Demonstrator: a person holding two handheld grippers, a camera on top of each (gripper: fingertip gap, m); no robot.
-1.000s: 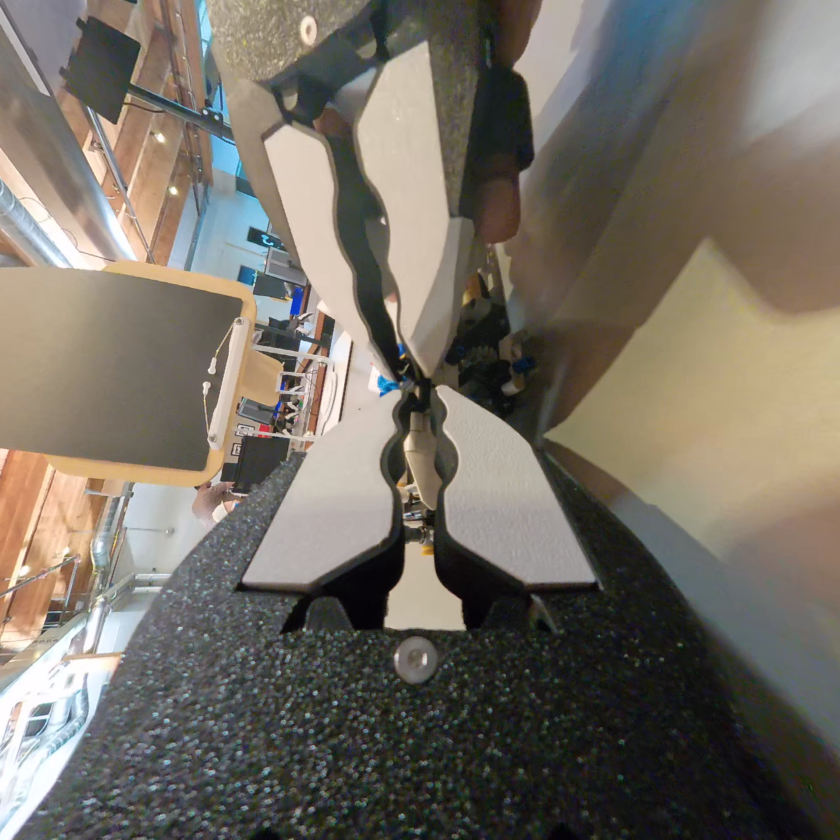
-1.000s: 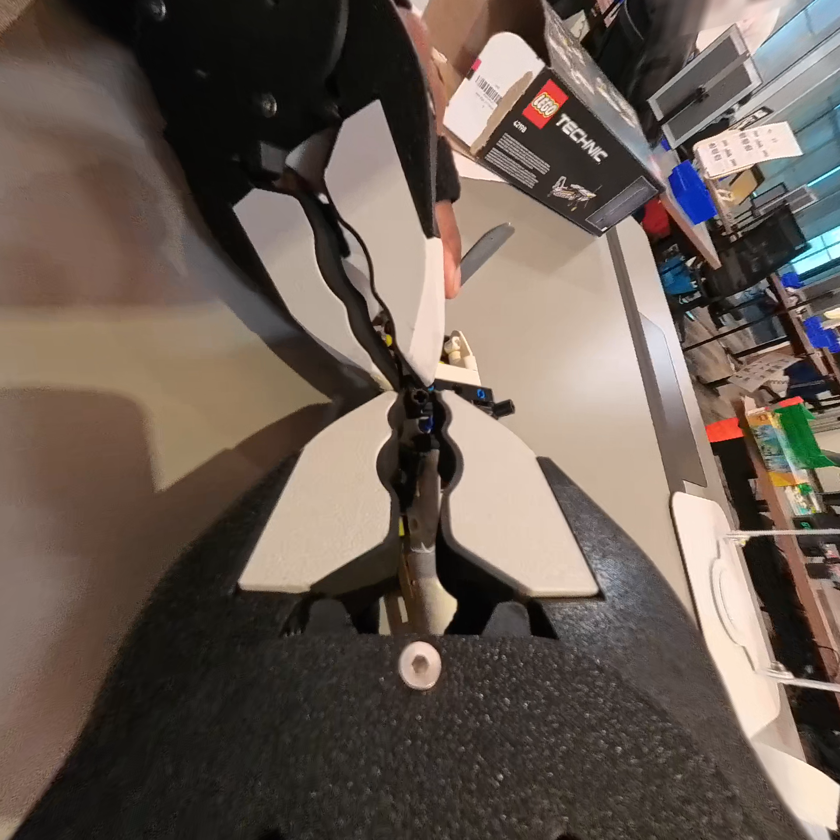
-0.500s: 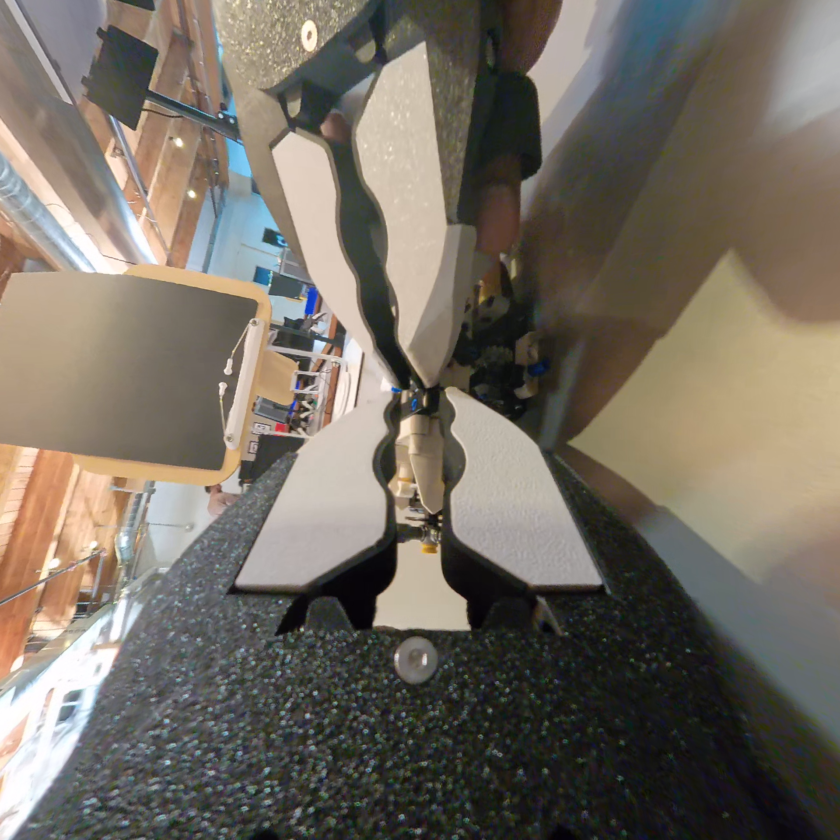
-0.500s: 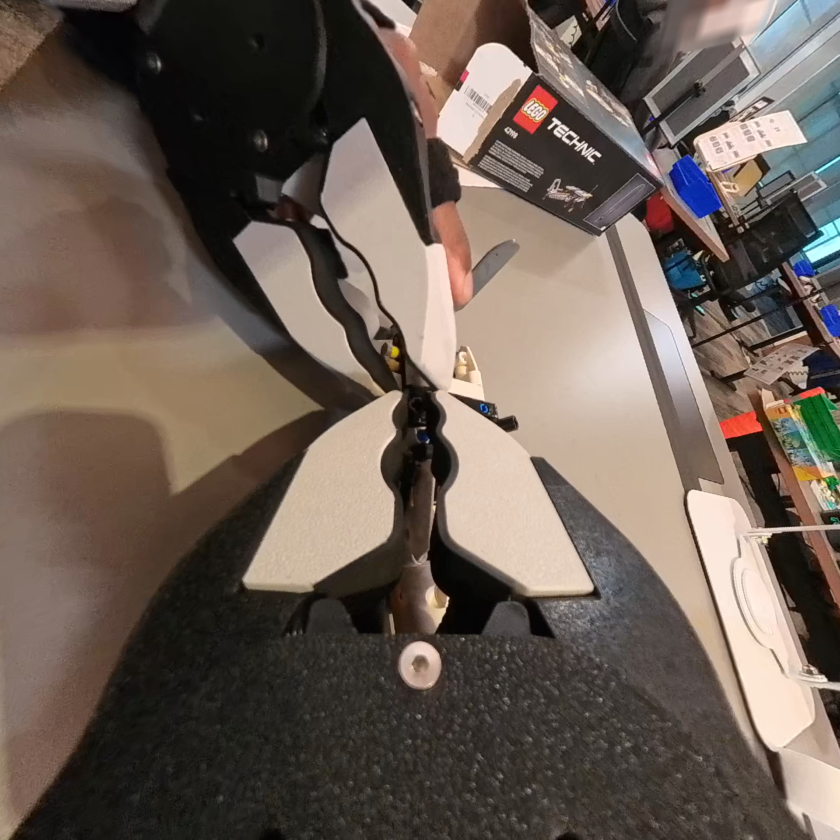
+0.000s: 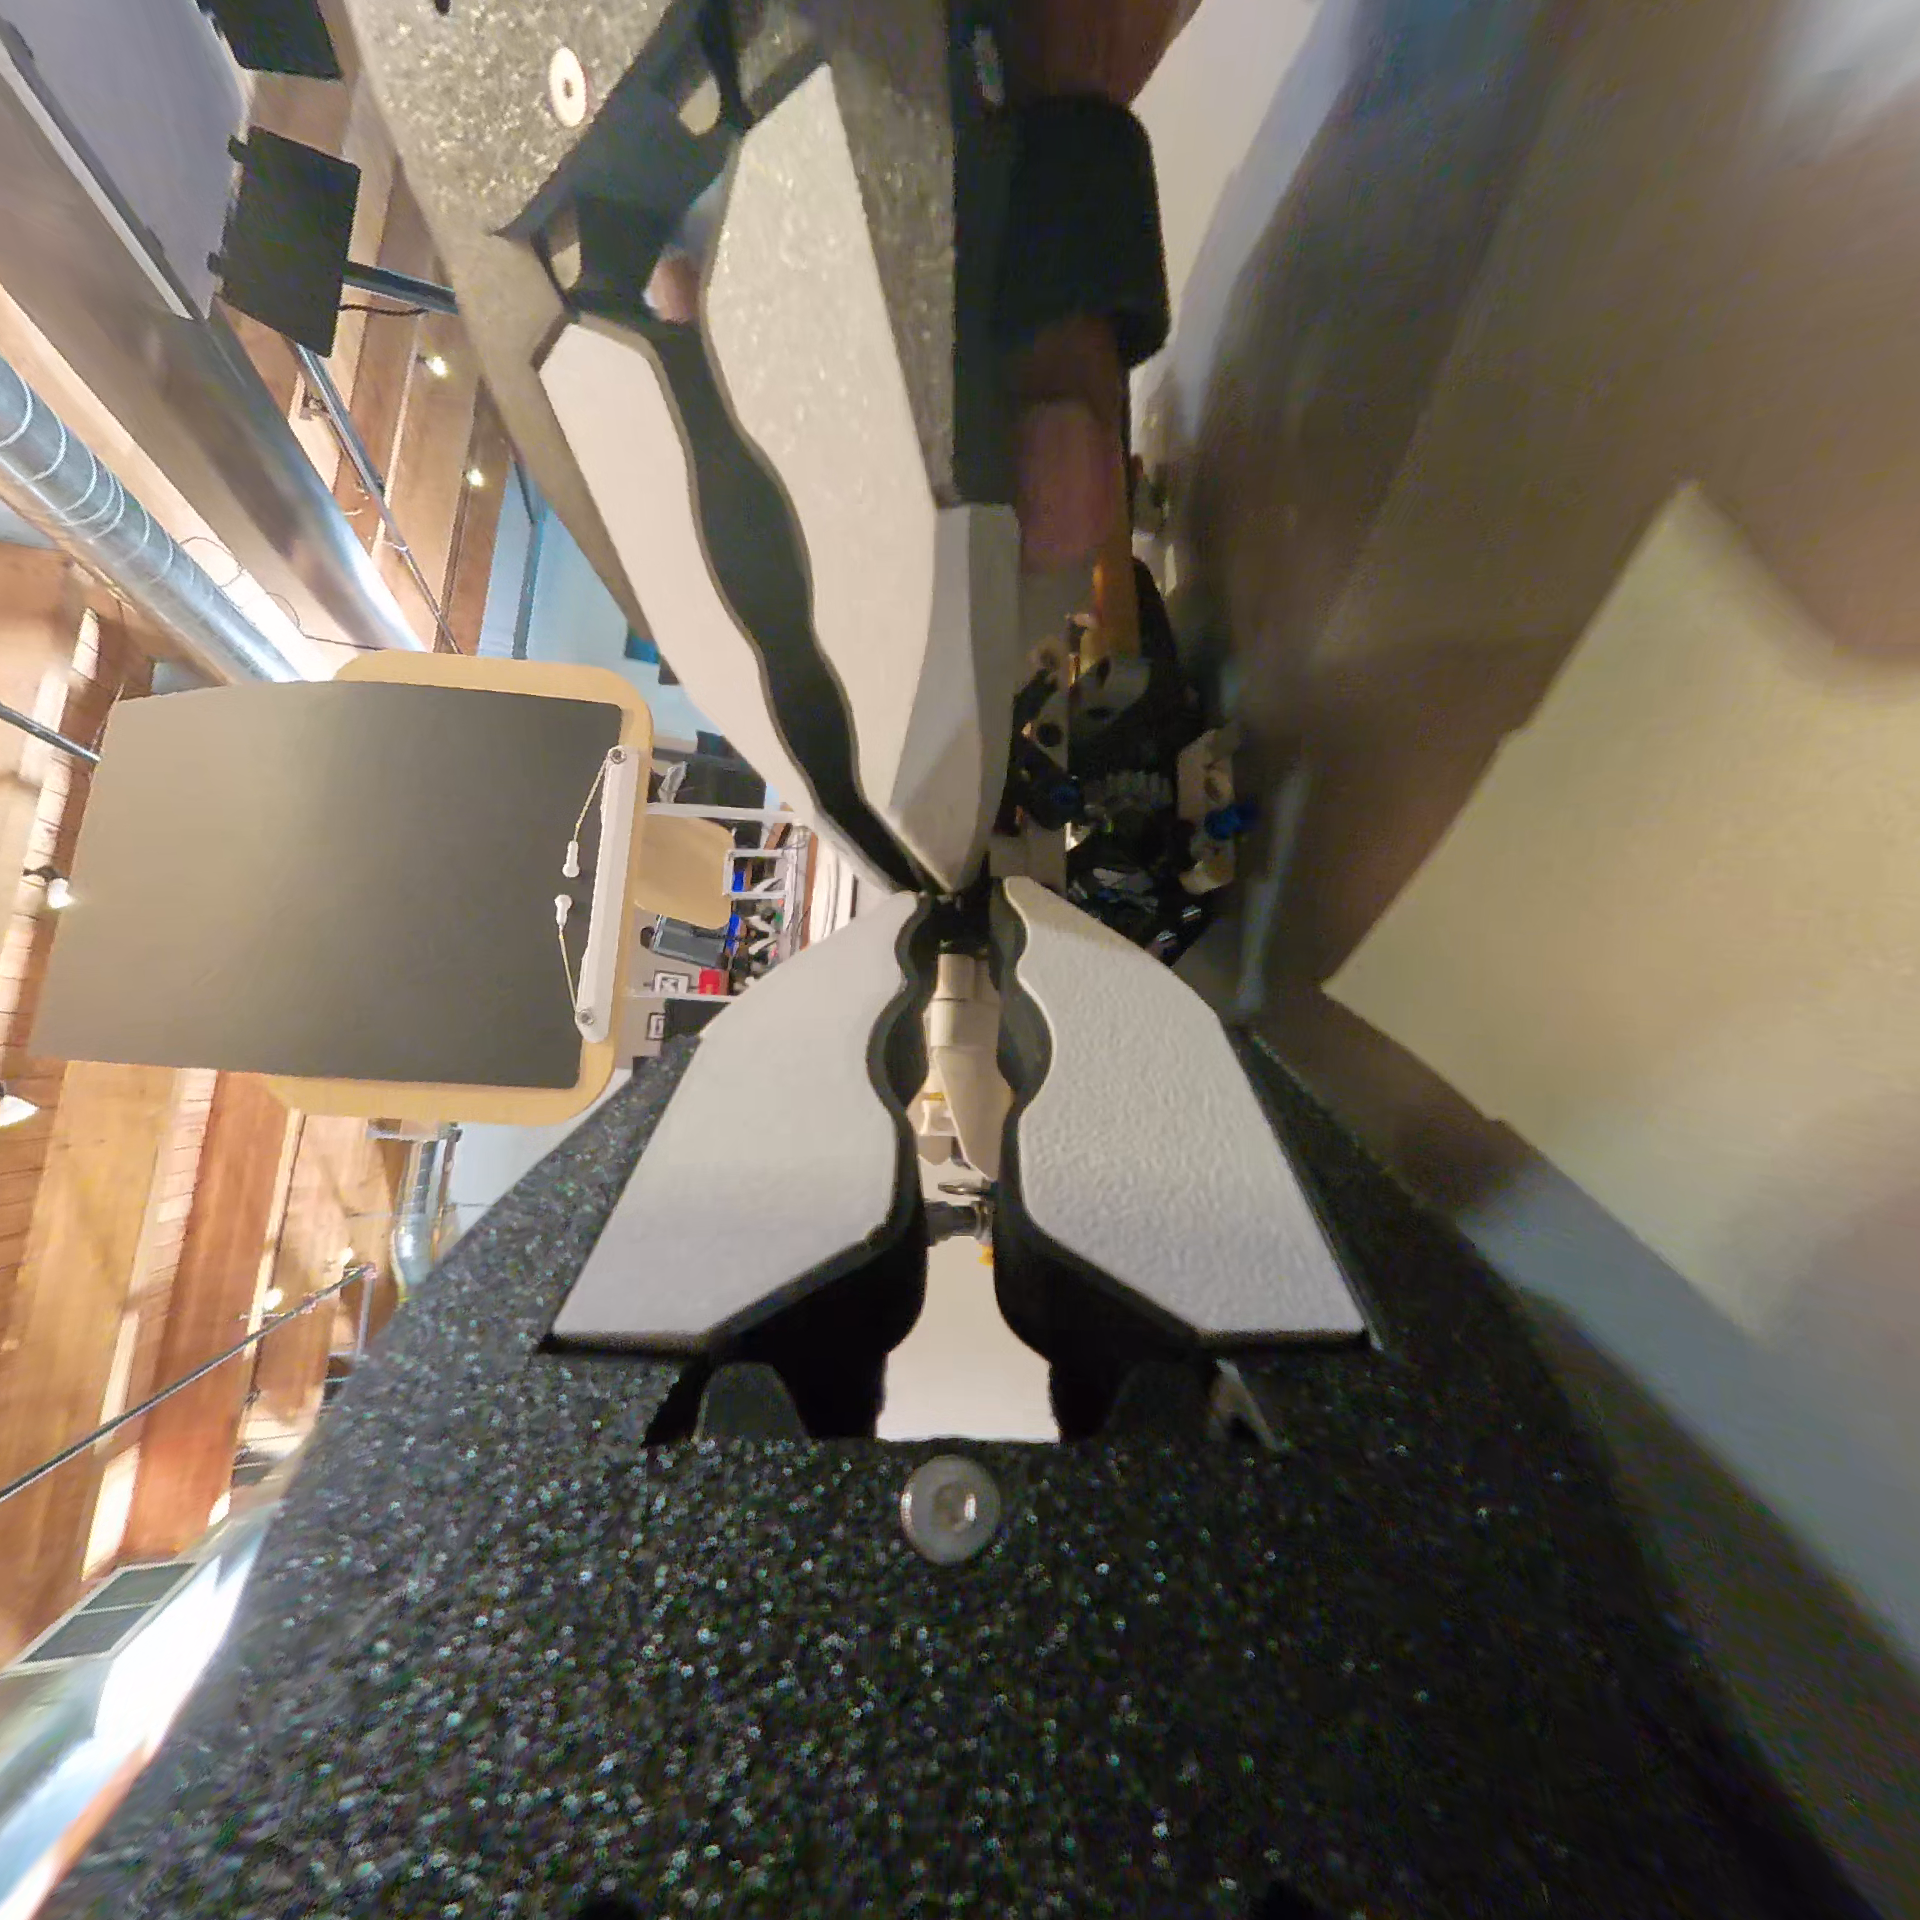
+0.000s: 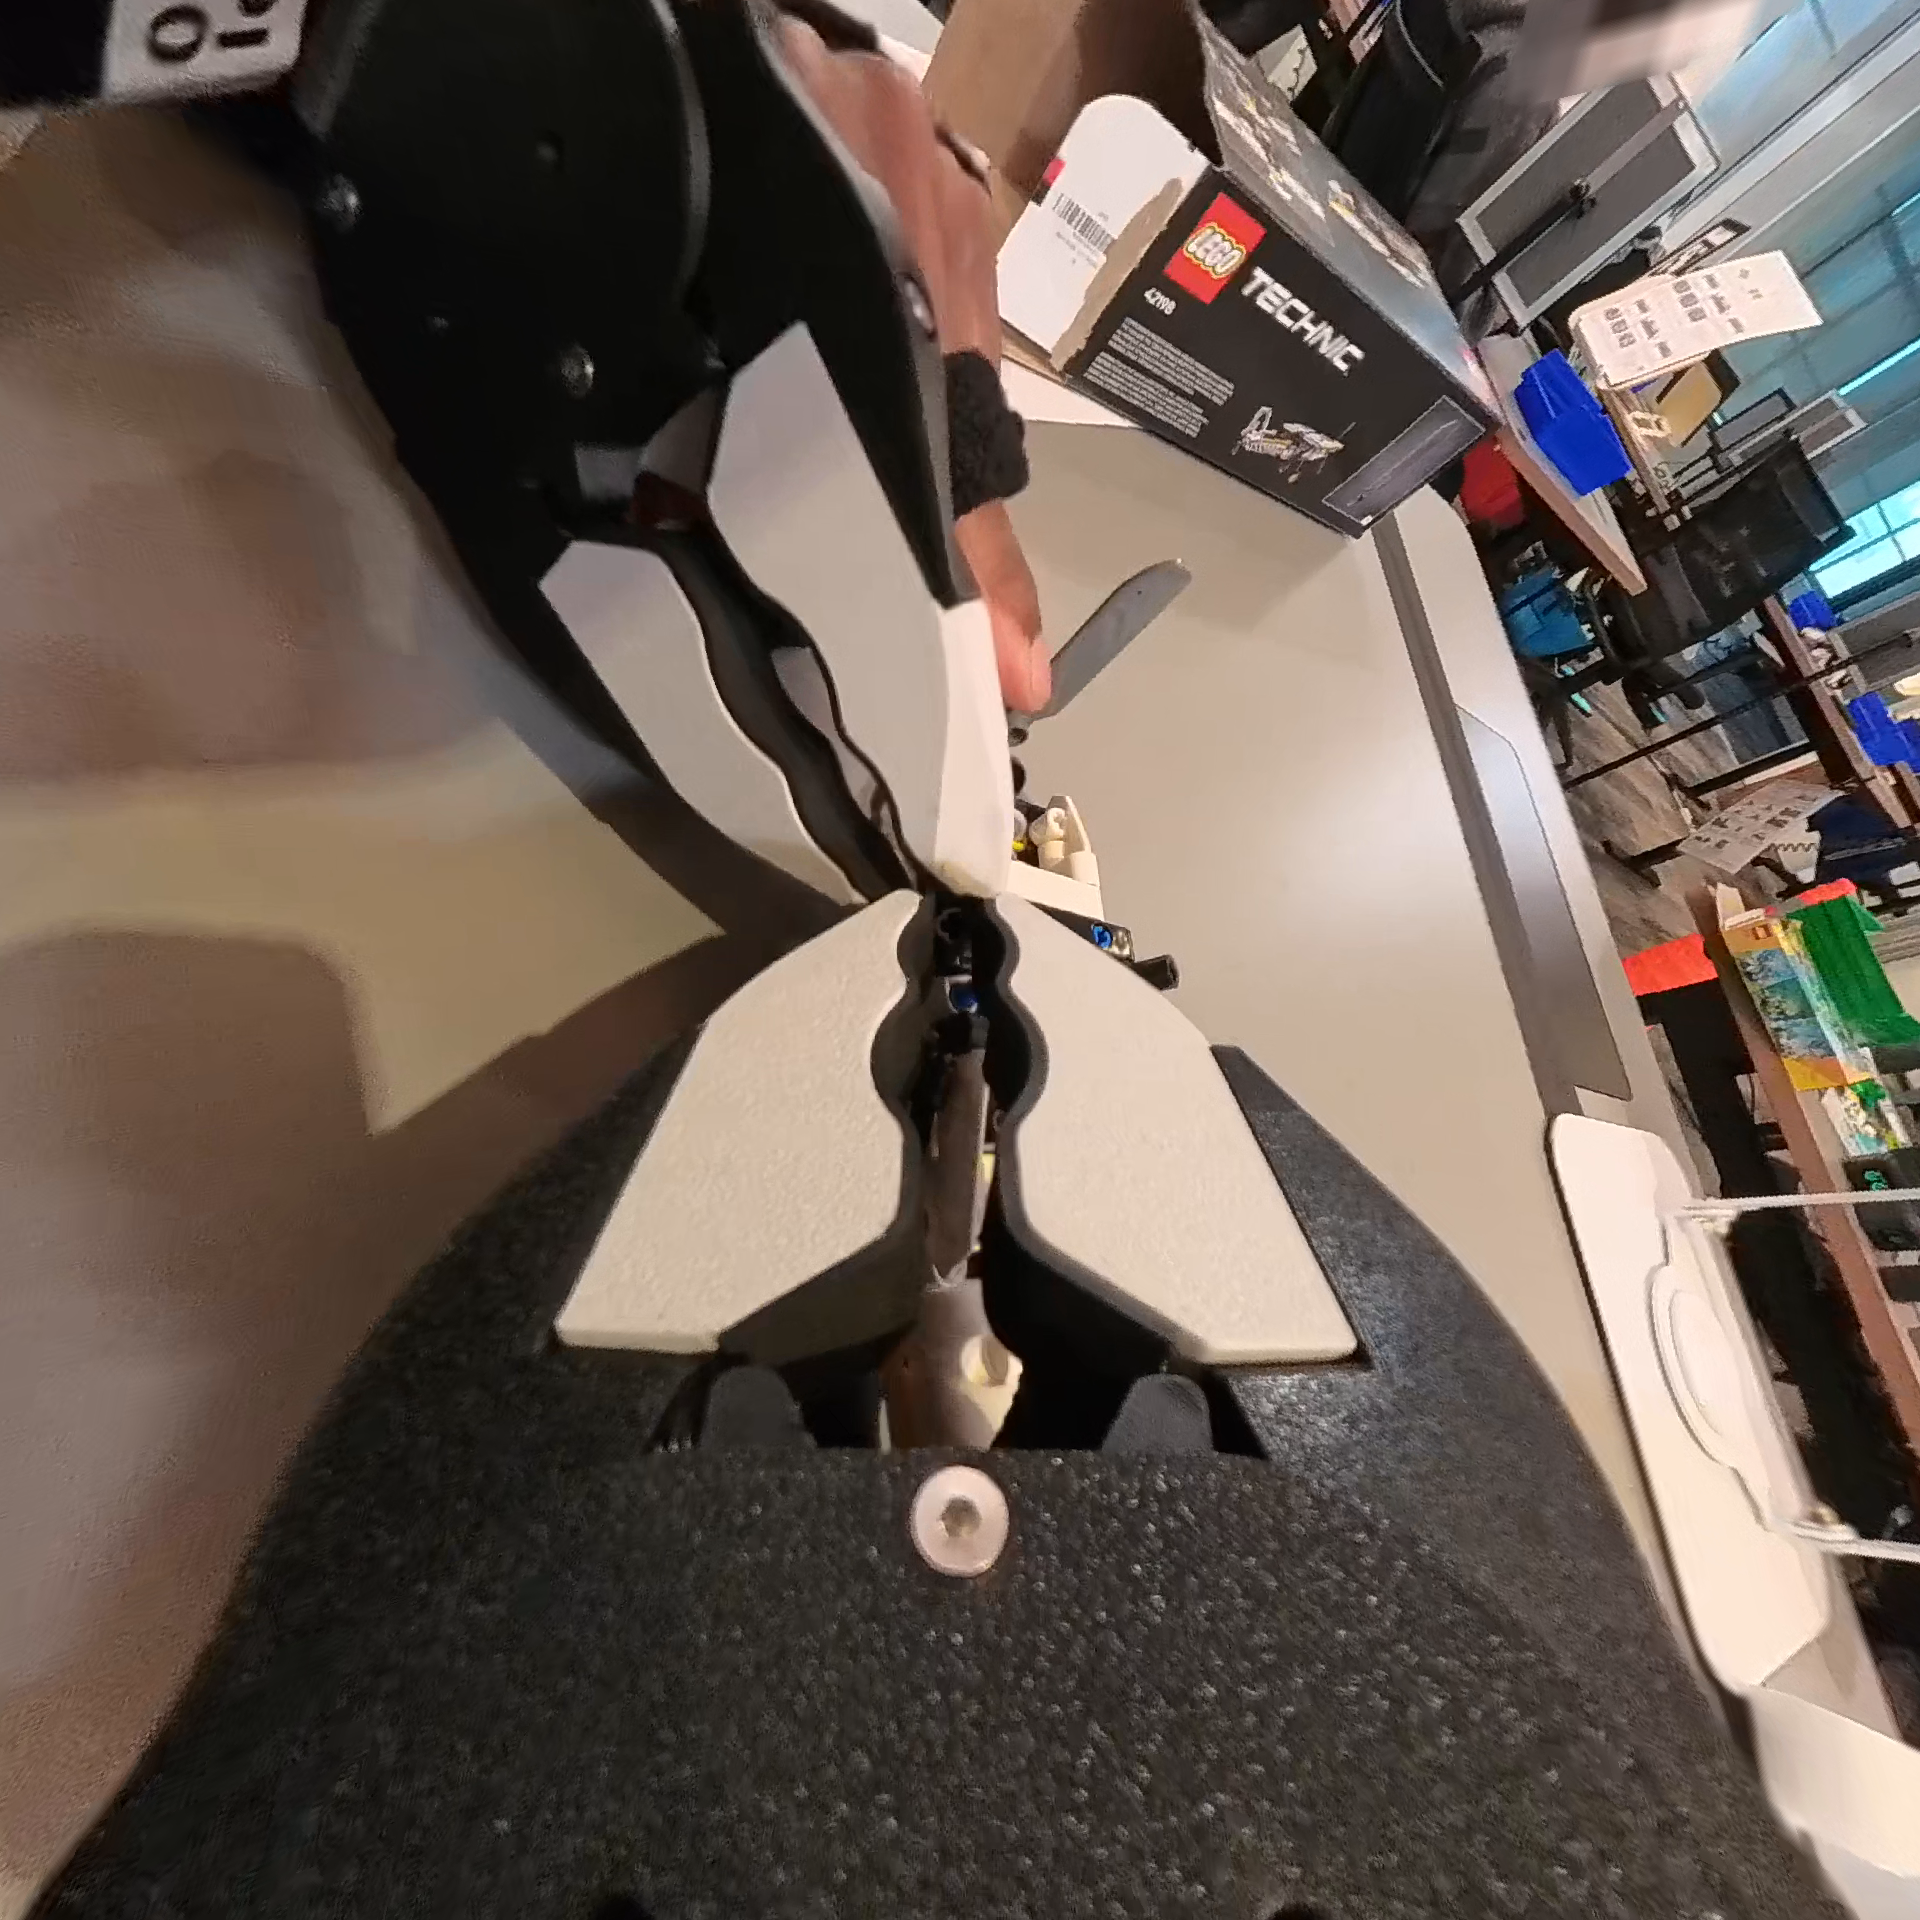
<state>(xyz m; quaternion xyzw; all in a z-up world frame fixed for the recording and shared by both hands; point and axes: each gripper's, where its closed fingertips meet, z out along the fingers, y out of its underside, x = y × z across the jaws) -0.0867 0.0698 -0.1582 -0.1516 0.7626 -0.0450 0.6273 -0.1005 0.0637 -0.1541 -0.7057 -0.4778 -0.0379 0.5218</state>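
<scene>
Grey pads, left wrist view: the left gripper (image 5: 958, 940) meets the right gripper tip to tip, its own fingers (image 5: 1132, 1122) narrowed onto a cream toy-brick piece (image 5: 961, 1049) lying in the channel between them.
Hand, left wrist view: a fingertip (image 5: 1070, 488) with a black band lies along the far gripper's side, above the brick model (image 5: 1122, 800).
Model, left wrist view: black, cream and blue, just right of the meeting tips.
Right wrist view, grip: the right gripper (image 6: 958, 940) is closed on a thin dark part (image 6: 961, 1132) of the model.
Right wrist view, hand: a banded finger (image 6: 997, 520) rests on the left gripper.
Right wrist view, surroundings: a grey blade (image 6: 1117, 623) juts out beyond the model; a black toy box (image 6: 1278, 343) stands farther back on the table (image 6: 1299, 831).
</scene>
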